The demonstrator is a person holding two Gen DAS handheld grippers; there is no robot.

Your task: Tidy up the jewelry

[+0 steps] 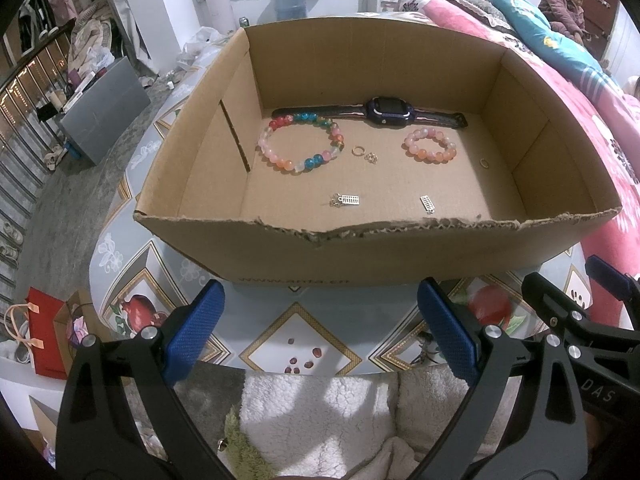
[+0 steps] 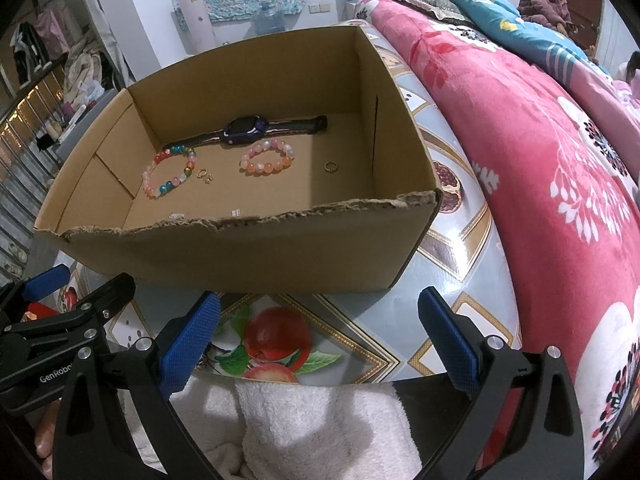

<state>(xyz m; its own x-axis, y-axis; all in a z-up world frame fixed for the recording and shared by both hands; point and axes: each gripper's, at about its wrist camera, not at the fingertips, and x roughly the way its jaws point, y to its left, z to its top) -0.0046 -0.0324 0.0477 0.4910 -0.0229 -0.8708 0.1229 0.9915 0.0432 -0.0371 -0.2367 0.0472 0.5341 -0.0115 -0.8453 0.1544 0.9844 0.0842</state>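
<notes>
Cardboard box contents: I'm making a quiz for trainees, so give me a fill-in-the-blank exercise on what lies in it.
1. The watch lies along the box's ____ wall.
2. The box holds ____ bead bracelets.
3. The all-pink bracelet is the ____ of the two; the other is the multicolored bracelet.
4. Both hand-held grippers are ____ the box.

Missing: far; two; smaller; outside

box near wall hides both charms in right view | small gold cluster too small to identify
</notes>
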